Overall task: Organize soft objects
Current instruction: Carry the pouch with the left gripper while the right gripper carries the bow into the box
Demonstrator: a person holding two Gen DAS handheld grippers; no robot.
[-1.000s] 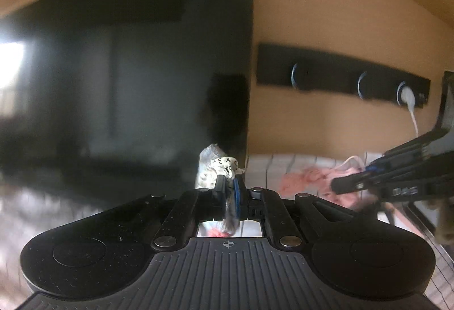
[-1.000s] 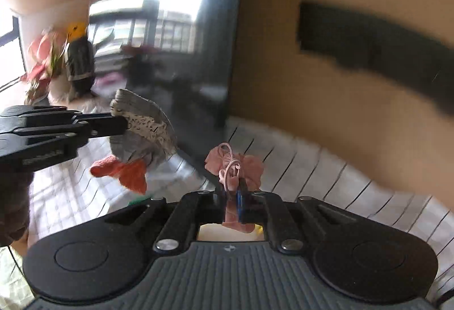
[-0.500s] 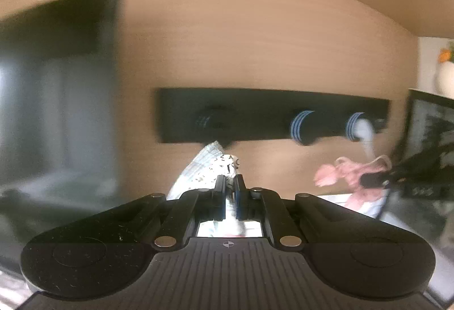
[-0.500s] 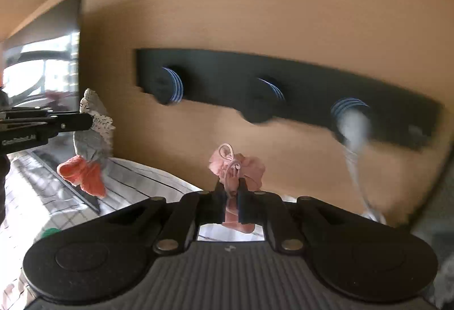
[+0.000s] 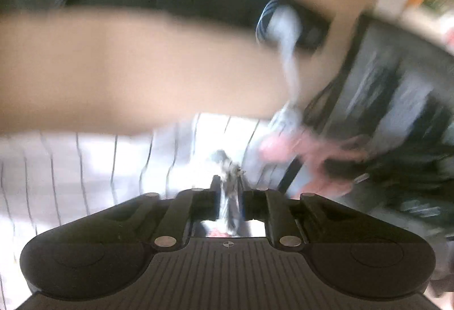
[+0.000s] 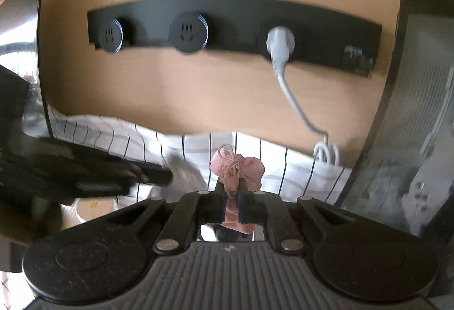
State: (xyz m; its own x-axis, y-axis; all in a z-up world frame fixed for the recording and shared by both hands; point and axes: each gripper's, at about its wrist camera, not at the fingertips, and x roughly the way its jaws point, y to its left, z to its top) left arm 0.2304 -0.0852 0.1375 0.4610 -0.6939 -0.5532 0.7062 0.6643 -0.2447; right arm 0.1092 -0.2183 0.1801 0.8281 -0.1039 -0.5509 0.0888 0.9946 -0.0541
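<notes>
Right hand-held gripper [image 6: 232,190] pinching pink soft toy [image 6: 241,168], left hand-held gripper [image 5: 227,188] opening, apparently around grey toy [image 5: 228,176]

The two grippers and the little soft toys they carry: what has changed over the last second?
Both views swung off the dark screen to the socket strip and checked cloth. The left gripper now tilts lower toward the cloth; its jaws are opening, the grey toy still between them. The right gripper stays shut on the pink toy.
</notes>
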